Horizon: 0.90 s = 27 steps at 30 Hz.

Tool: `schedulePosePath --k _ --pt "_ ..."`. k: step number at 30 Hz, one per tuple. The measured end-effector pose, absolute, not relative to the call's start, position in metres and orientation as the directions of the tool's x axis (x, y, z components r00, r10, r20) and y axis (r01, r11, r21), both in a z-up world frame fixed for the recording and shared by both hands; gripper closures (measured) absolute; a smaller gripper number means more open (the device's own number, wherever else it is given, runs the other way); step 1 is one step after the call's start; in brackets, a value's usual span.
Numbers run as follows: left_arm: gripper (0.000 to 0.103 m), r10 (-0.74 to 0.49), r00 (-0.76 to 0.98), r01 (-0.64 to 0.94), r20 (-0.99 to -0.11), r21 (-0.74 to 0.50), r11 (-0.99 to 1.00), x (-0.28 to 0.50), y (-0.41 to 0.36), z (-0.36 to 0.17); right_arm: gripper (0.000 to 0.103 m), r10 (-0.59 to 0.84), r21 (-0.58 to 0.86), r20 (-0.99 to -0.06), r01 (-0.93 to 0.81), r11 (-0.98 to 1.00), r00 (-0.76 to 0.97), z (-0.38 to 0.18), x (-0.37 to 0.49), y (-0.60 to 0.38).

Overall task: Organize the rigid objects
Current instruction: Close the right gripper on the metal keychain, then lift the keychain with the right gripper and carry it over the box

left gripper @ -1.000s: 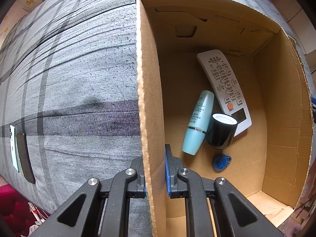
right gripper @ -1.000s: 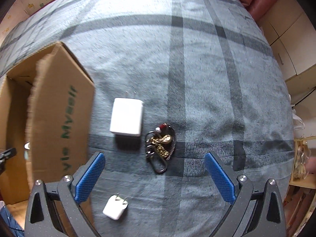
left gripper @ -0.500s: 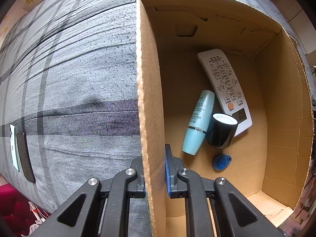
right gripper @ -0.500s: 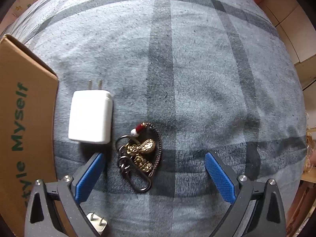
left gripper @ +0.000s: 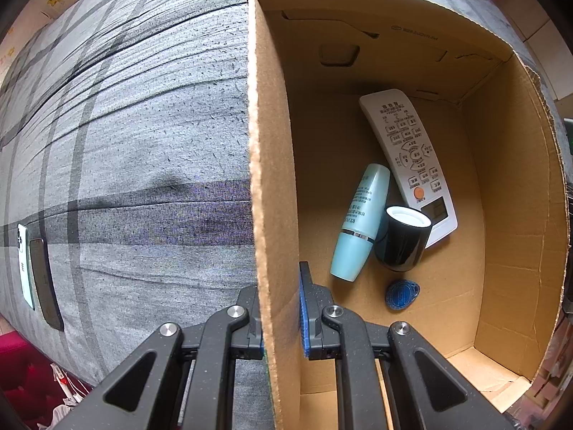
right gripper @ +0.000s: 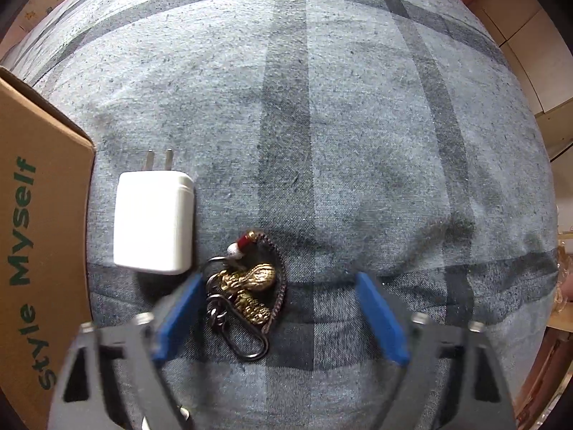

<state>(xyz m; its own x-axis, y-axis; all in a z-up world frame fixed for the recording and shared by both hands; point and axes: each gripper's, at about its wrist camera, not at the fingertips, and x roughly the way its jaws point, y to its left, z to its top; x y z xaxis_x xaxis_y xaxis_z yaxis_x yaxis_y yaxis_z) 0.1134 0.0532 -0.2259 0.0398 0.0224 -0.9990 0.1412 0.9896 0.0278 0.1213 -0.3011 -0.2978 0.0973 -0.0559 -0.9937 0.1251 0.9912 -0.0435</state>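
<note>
My left gripper [left gripper: 283, 279] is shut on the left wall of the cardboard box [left gripper: 268, 165]. Inside the box lie a white remote [left gripper: 408, 157], a light-blue tube [left gripper: 361, 222], a black cap [left gripper: 403, 238] and a blue key fob [left gripper: 401, 294]. My right gripper [right gripper: 279, 279] is open and low over the grey plaid cloth; a keychain with gold peanut charms [right gripper: 250, 286] lies between its fingers, close to the left one. A white charger [right gripper: 154, 222] lies just left of the keychain.
The box's outer wall with green lettering [right gripper: 25, 251] is at the left of the right wrist view. Two phones [left gripper: 35, 265] lie at the cloth's left edge. Plaid cloth extends beyond the keychain.
My right gripper has moved forward and down toward the keychain, and its fingers have narrowed around it. The small white plug has left the view. The left gripper and box have not moved.
</note>
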Motion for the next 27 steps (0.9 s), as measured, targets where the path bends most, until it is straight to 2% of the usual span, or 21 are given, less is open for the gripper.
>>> schedulePosePath --k 1,2,3,4,5,18,27 --pt "0.09 0.023 0.039 0.141 -0.999 0.028 0.99 0.113 0.053 -0.226 0.032 -0.051 -0.039 -0.994 0.127 0.991 0.097 -0.295 0.122 -0.299" --pt "0.09 0.023 0.039 0.141 -0.999 0.028 0.99 0.113 0.053 -0.226 0.046 -0.046 -0.033 -0.994 0.127 0.991 0.098 -0.294 0.122 -0.299" --pt "0.09 0.023 0.04 0.141 -0.999 0.028 0.99 0.113 0.053 -0.226 0.054 -0.045 -0.032 -0.994 0.128 0.991 0.098 -0.292 0.123 -0.298" --pt "0.09 0.023 0.039 0.142 -0.999 0.029 0.99 0.113 0.053 -0.226 0.068 -0.045 -0.032 -0.994 0.131 0.991 0.098 -0.29 0.125 -0.299" --pt "0.09 0.023 0.04 0.141 -0.999 0.029 0.99 0.113 0.053 -0.226 0.076 -0.039 -0.026 -0.994 0.136 0.99 0.099 -0.289 0.126 -0.299" --pt "0.09 0.023 0.045 0.144 -0.999 0.029 0.989 0.113 0.052 -0.224 0.076 -0.015 0.005 -0.993 0.177 0.984 0.113 -0.263 0.129 -0.31" --pt "0.09 0.021 0.049 0.145 -0.999 0.028 0.989 0.112 0.051 -0.222 0.077 -0.01 0.018 -0.99 0.188 0.982 0.144 -0.224 0.114 -0.298"
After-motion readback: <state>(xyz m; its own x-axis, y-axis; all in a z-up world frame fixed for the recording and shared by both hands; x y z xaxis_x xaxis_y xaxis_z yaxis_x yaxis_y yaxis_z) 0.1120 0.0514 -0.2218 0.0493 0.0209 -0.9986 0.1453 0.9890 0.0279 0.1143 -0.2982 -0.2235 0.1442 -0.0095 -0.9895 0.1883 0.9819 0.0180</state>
